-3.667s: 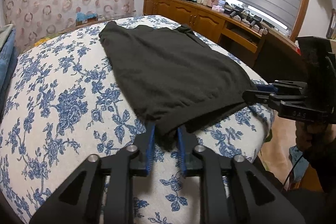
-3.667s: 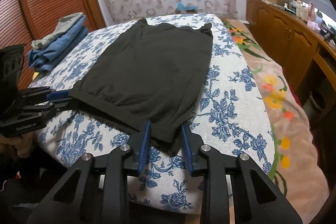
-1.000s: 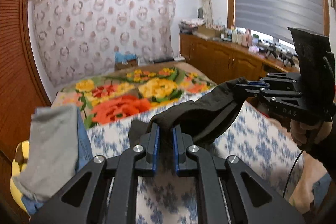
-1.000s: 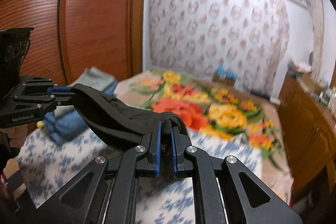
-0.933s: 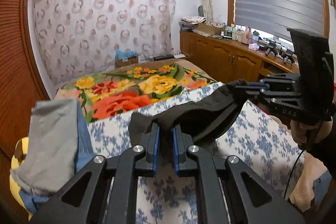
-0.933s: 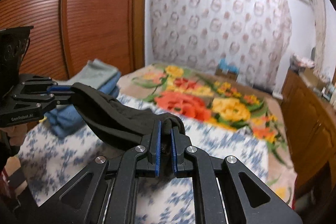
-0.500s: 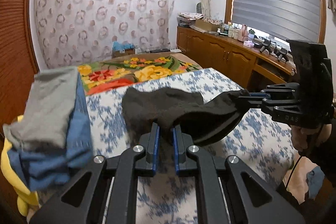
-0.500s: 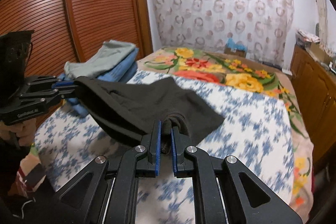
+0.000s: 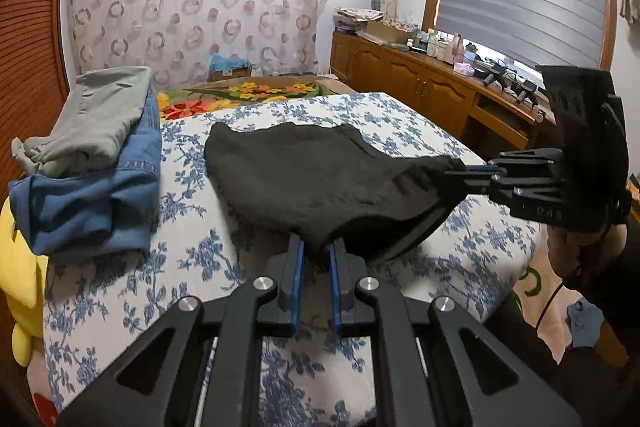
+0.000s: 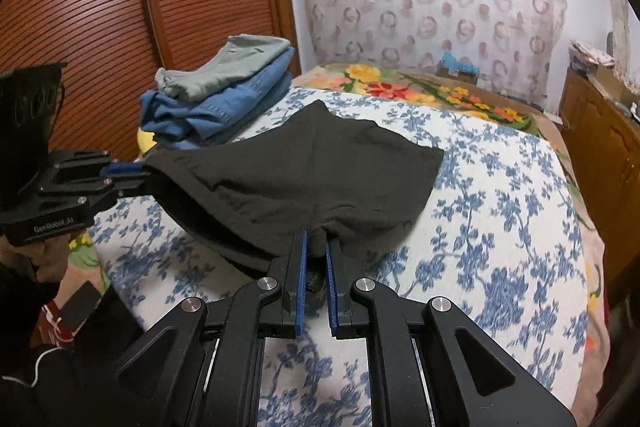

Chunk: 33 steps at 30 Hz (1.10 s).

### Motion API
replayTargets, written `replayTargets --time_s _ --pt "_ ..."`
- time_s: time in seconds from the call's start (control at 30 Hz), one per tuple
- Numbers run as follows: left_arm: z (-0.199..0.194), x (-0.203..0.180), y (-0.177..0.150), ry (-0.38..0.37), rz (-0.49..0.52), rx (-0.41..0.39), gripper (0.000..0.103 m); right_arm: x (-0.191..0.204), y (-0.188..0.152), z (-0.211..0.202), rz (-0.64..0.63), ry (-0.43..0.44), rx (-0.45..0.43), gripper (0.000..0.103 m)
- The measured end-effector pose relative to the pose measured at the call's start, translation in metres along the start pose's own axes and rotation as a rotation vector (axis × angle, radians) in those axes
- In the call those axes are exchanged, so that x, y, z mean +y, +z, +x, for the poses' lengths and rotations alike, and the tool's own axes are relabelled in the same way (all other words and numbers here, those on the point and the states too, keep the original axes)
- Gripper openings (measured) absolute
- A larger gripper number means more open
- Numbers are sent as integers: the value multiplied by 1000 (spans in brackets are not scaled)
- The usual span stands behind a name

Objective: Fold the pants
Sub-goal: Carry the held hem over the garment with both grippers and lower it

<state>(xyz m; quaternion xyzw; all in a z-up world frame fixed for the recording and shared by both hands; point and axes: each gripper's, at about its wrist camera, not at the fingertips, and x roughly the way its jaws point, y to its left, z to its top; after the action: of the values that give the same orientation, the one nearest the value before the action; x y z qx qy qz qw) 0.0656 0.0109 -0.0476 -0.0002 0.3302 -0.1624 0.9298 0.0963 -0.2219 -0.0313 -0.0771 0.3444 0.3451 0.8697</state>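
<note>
Lowering now: a second ago I was holding the pants (image 9: 320,179) high with the far wall filling both views; now the bed (image 9: 400,123) is back beneath and the far half of the pants is lying flat on it. Near edge is hanging in the air, doubled over toward that far half. My left fingers (image 9: 316,251) are clamping one corner of that raised edge, my right fingers (image 10: 316,247) the other, both pinched tight on black cloth. I am keeping the two corners apart so the edge stays taut and comes down square. Stack of folded clothes (image 10: 216,95) is sitting just beside the pants, on my left.
</note>
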Motion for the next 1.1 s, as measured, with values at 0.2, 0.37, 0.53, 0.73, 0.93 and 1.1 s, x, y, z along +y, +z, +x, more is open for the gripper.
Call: replayTargets --time_s 0.2,0.37,0.53,0.73,0.93,1.1 --pt "-3 -7 -3 3 16 2 8 2 -8 -5 14 10 -2 6" --pt "-19 -16 -4 -22 29 -18 8 7 -14 -15 17 12 -10 6" --pt "-27 -23 -13 -38 35 -6 8 9 -24 -28 34 15 -5 6" --pt "-33 -25 -22 -47 20 4 8 13 -36 -39 56 24 -9 6" --pt "-43 -30 -18 -48 31 -20 8 21 -38 -53 61 35 -27 6" --pt "-37 -27 -18 -52 21 -13 8 22 -38 -55 55 19 -41 6"
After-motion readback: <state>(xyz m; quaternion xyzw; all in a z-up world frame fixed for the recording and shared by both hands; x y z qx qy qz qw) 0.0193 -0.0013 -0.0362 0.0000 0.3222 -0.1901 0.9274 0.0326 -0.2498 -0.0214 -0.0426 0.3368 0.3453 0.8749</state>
